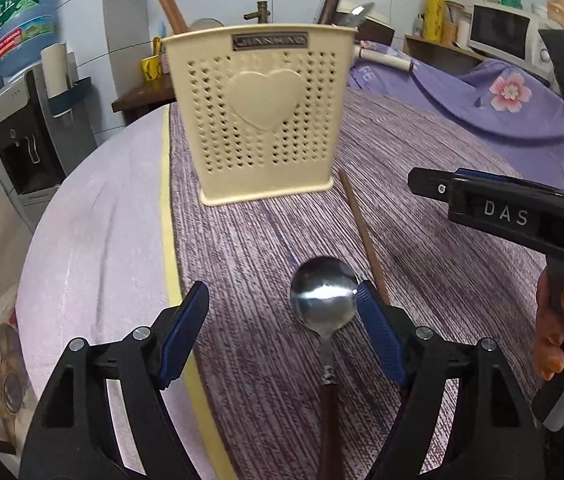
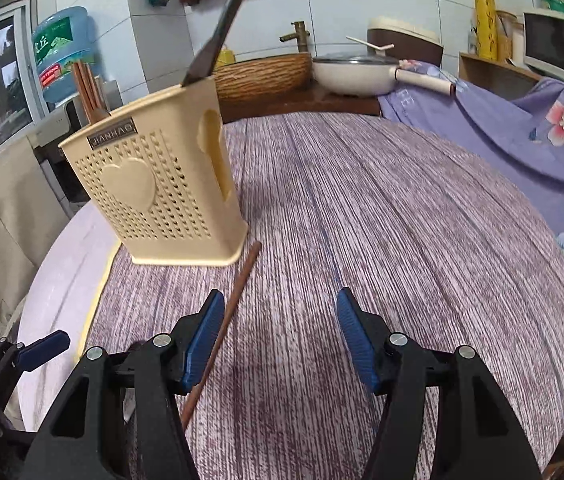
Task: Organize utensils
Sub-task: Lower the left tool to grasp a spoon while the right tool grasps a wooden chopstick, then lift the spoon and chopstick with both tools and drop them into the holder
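A cream perforated utensil holder [image 1: 261, 120] with a heart on its front stands on the purple striped table mat [image 1: 422, 240]. Several handles stick out of its top. A metal spoon [image 1: 324, 294] with a brown handle lies on the mat between the fingers of my open left gripper [image 1: 282, 304], its bowl close to the right pad. One brown chopstick [image 2: 235, 300] lies on the mat from the holder's [image 2: 157, 188] base toward me. It passes beside the left finger of my open right gripper [image 2: 280, 304], which has only bare mat between its pads.
A person's hand [image 1: 550, 332] holds the right gripper's black body [image 1: 506, 216] at the right. Behind the table are a lidded pan [image 2: 354, 72], a wicker basin [image 2: 261, 74], a microwave [image 2: 558, 46] and a water dispenser [image 1: 21, 132]. A floral purple cloth [image 2: 542, 132] covers the right side.
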The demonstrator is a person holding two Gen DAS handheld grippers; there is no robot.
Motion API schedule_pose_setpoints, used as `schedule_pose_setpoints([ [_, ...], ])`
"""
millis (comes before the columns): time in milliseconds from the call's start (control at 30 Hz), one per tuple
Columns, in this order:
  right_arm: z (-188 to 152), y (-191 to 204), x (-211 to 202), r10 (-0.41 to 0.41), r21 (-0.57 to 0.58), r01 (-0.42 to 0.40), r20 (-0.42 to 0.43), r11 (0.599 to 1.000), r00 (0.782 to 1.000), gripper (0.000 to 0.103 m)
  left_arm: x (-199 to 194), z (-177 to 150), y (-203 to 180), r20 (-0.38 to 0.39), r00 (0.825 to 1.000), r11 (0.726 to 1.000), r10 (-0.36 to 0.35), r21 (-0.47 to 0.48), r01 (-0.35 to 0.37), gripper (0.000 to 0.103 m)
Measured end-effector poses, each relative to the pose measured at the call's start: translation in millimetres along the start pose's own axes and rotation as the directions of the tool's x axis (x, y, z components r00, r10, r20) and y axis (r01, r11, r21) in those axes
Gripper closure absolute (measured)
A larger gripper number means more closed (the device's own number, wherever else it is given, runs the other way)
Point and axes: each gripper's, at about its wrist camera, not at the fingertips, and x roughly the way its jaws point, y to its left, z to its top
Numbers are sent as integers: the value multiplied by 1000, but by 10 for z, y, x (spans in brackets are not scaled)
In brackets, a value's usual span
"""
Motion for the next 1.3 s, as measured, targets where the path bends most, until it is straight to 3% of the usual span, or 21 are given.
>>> schedule_pose_setpoints([
  [200, -77, -23, -32, 7, 12, -7, -14, 1000, 1000, 46, 144, -72, -165, -55, 999, 999, -4, 53, 7, 29],
  [367, -75, -3, -18, -2, 1, 2, -31, 1000, 1000, 46, 333, -62, -181, -114, 993, 999, -11, 47, 16, 49],
  [467, -65, 9, 23, -9, -7, 9, -46, 1000, 999, 46, 377, -14, -190, -117, 993, 999, -20, 38, 25, 55],
  [800, 80, 225, 415, 30, -3, -31, -156, 1000, 987, 51, 402, 31, 90, -125, 992, 999, -10, -47, 4, 56],
  [1067, 86, 430, 711, -7, -7, 6, -211, 1000, 978, 61, 390, 30, 260, -124, 992, 997, -5, -81, -5, 56],
  [1300, 102, 396, 755, -61, -4, 62, -195, 998, 979, 93, 412, 34, 250, -117, 993, 996, -6, -88, -4, 56],
])
